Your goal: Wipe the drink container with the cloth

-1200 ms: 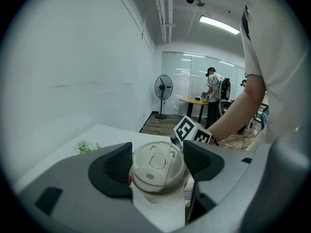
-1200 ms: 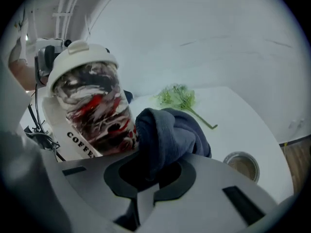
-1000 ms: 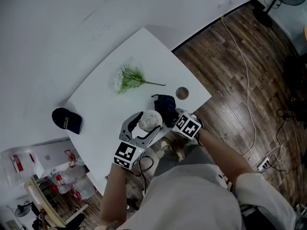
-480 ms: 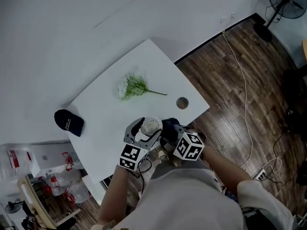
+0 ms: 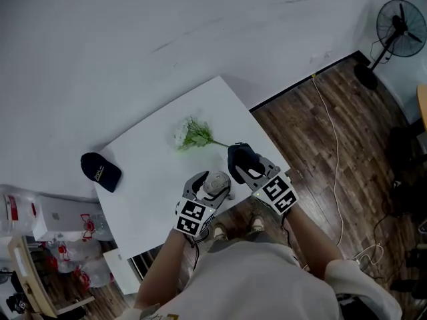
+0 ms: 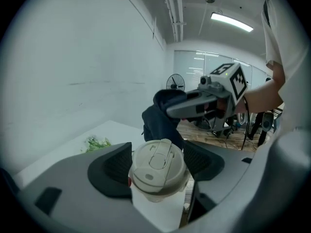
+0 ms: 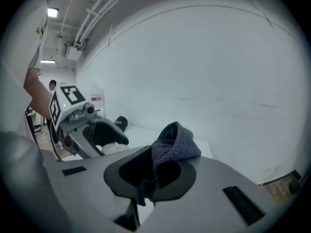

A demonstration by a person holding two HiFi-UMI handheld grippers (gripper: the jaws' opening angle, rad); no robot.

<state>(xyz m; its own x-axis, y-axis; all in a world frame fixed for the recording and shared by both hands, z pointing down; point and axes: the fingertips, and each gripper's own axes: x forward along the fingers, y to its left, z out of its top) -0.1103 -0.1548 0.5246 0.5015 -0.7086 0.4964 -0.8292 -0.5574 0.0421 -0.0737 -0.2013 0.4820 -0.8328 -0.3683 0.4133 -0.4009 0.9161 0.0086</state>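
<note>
A white drink cup with a beige flip lid (image 5: 215, 183) (image 6: 158, 166) is held over the table's near edge, with my left gripper (image 5: 209, 184) (image 6: 158, 163) shut on its sides. My right gripper (image 5: 245, 168) (image 7: 155, 171) is shut on a dark blue cloth (image 5: 240, 159) (image 7: 173, 142), which bunches up above its jaws. The cloth (image 6: 161, 116) hangs just right of and beyond the cup, a small gap apart. In the right gripper view, the left gripper (image 7: 82, 125) stands to the left.
On the white table (image 5: 153, 172) lie a bunch of green and white flowers (image 5: 193, 135) and a dark cap (image 5: 101, 171) at its left edge. A standing fan (image 5: 400, 25) and a white cable (image 5: 332, 145) are on the wood floor; cluttered shelves (image 5: 40, 245) stand lower left.
The right gripper brought the cloth in against the cup's right side, then lifted it up and away to the right. The cup stays in the left gripper.
</note>
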